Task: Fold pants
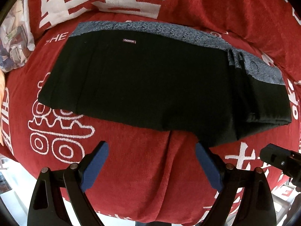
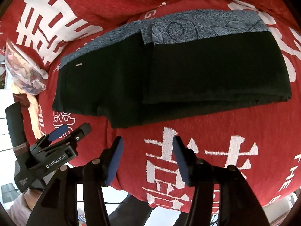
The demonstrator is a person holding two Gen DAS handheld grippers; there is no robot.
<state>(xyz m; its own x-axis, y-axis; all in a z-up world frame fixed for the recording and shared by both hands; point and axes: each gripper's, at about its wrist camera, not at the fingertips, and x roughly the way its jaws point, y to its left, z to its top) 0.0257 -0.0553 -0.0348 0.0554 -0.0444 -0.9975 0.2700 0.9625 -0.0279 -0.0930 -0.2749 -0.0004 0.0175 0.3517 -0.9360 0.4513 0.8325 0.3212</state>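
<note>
The left tongs (image 1: 151,150) pointed straight down over the red cover (image 1: 141,169), their blue-padded fingers (image 1: 95,166) spread wide with nothing between them, just short of the near edge of the pants (image 1: 150,79). The right tongs (image 2: 147,150) tilted steeply downward, jaws partly apart and empty, over a white woven character on the cover; their black body also showed at the right edge of the left view. In the right view the left tongs sat to the lower left with a pale sleeve (image 2: 17,205) below them.

The pants lay folded in a long flat rectangle across the middle of the cover, apart from both tongs. They were black, matt and smooth, with a grey-blue speckled band bearing leaf and swirl outlines along the far edge. One end was doubled over onto the rest, leaving a thick layered edge on the right. A small label (image 1: 129,41) reading FASHION sat near the band.

The cover was a ribbed, towel-like red cloth with white characters and outlined figures, creased beneath the left tongs. A patterned pillow (image 1: 14,43) lay at the far left.
</note>
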